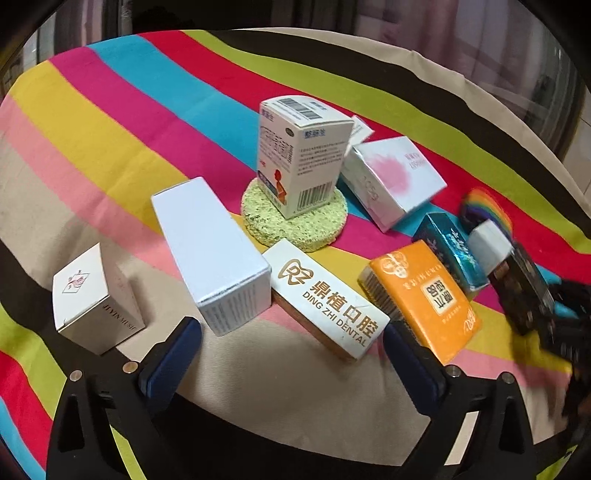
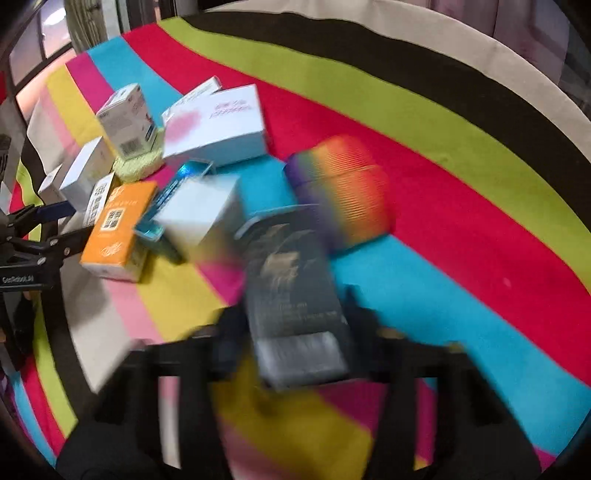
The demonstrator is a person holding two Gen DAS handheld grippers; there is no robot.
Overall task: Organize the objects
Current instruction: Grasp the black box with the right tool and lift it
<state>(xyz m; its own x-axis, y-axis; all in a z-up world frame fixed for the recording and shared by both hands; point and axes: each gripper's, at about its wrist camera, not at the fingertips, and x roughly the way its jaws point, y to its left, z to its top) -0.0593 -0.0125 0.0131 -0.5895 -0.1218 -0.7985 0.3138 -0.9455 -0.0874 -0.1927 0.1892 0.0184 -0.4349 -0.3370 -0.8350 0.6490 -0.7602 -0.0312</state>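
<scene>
Right gripper (image 2: 291,343) clamps the dark box (image 2: 291,280); left gripper (image 1: 291,354) gapes wide; that small white box (image 2: 201,214) beside it could topple if nudged.

A striped fabric cloth (image 1: 110,122) in bands of pink, yellow, magenta, blue, red, lime green, black and beige covers the whole tabltop, its bands running diagonally from the near left towards the far right. Beyond the far edge hang pale curtains (image 1: 461,33), blurred. At the far left corner a dark window frame (image 2: 22,62) shows.
</scene>
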